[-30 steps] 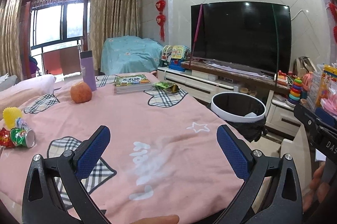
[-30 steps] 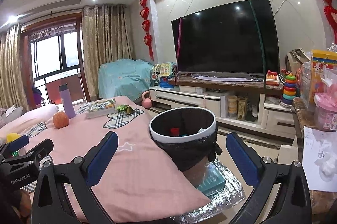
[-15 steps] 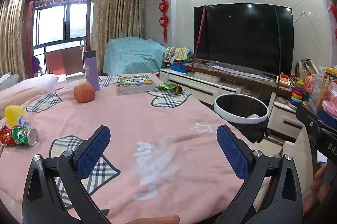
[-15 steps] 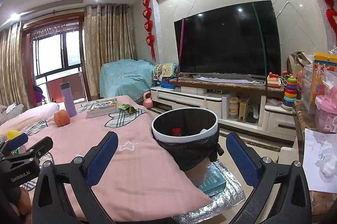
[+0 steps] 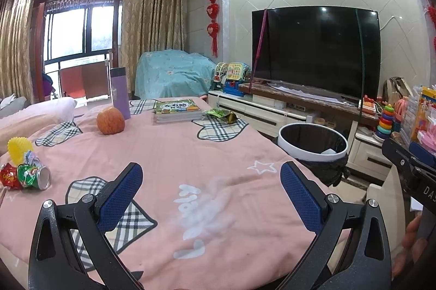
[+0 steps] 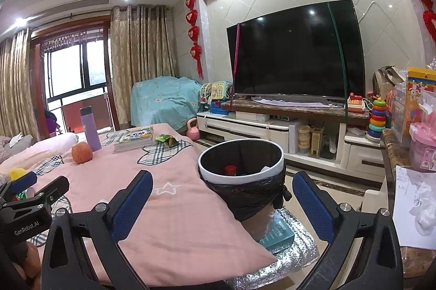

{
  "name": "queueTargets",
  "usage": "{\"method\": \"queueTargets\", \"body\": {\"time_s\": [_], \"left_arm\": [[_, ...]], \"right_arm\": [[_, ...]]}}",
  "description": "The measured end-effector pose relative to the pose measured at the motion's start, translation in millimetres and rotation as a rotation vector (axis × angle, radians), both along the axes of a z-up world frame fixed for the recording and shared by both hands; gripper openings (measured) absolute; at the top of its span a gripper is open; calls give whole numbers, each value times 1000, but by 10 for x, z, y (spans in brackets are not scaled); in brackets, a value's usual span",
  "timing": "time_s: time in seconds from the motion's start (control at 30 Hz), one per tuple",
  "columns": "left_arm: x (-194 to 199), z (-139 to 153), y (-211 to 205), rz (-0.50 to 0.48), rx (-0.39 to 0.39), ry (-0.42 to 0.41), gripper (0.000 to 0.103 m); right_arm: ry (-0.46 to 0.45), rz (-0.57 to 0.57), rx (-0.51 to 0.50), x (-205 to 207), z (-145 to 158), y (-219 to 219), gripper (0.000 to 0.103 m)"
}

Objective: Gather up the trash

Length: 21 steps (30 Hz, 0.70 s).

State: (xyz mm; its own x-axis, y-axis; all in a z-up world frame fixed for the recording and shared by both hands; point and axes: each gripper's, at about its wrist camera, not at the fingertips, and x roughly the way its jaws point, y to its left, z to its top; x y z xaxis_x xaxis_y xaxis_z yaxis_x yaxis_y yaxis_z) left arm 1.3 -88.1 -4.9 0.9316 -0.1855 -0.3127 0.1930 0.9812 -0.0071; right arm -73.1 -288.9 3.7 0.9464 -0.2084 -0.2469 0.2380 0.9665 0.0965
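A white-rimmed trash bin (image 5: 313, 143) with a black liner stands beside the right edge of the pink-covered table (image 5: 190, 153); in the right wrist view the bin (image 6: 241, 178) holds some rubbish. A crushed green can (image 5: 34, 177) and a red wrapper (image 5: 6, 177) lie at the table's left edge. A green snack wrapper (image 5: 222, 114) lies at the far side, also in the right wrist view (image 6: 166, 139). My left gripper (image 5: 211, 190) is open and empty above the table's near part. My right gripper (image 6: 222, 198) is open and empty, just before the bin.
An orange fruit (image 5: 110, 121), a purple bottle (image 5: 120, 92), stacked books (image 5: 177, 110) and a yellow ball (image 5: 19, 148) are on the table. A TV cabinet (image 6: 286, 126) with toys stands behind the bin. A shelf with papers (image 6: 414, 208) is at the right.
Both views have shifted slightly; the bin sits a little further right in each. Both grippers stay open and empty.
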Motion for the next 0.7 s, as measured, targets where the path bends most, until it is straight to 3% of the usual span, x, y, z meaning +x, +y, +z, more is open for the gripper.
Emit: {"method": "queueTargets", "body": {"time_s": [0.7], "left_arm": [[5, 2, 14, -7, 2, 5, 103]], "right_arm": [[7, 6, 2, 23, -4, 0, 103]]}}
